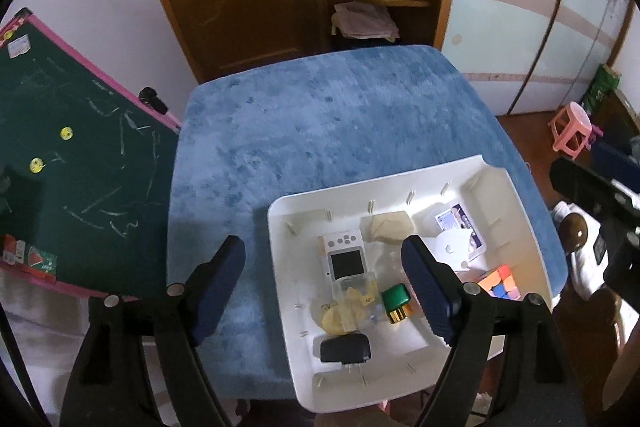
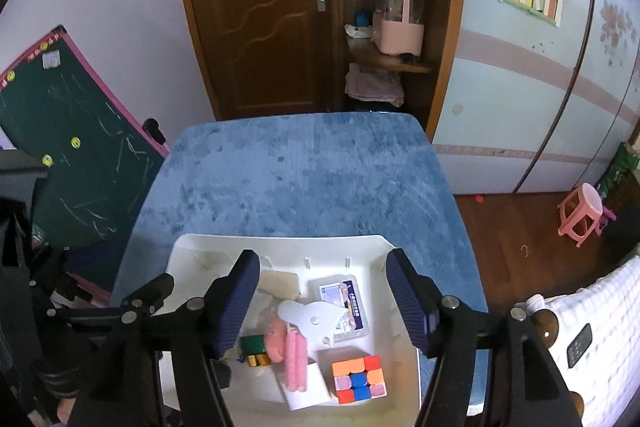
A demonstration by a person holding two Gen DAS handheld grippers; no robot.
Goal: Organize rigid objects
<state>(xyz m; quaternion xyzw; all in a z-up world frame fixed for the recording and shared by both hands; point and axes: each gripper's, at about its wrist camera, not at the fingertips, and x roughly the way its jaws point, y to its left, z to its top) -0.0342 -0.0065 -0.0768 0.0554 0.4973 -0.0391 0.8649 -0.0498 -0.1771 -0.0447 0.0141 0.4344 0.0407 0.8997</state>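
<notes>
A white bin [image 1: 516, 223] [image 2: 188, 247] stands on the near right part of the blue plush table [image 1: 320, 115] [image 2: 300, 171]. In it lie a white handheld game [image 1: 345, 255], a clear box with yellow pieces [image 1: 356, 301], a green and gold block [image 1: 396, 303] [image 2: 253, 347], a black charger [image 1: 346, 347], a colour cube [image 1: 500, 281] [image 2: 359, 378], a card box [image 1: 460, 227] [image 2: 343, 301], a white fan-shaped piece [image 2: 310, 319] and a pink fuzzy toy [image 2: 290, 351]. My left gripper [image 1: 324, 287] hangs open above the bin's left rim. Over the bin's middle my right gripper [image 2: 320, 303] is open. Neither holds anything.
A green chalkboard [image 1: 72, 155] [image 2: 76, 155] leans left of the table. A wooden door [image 2: 256, 11] and shelf with a pink basket [image 2: 400, 23] stand behind. A pink stool [image 2: 580, 213] sits on the floor at right, and a white blanket [image 2: 592, 311] lies near right.
</notes>
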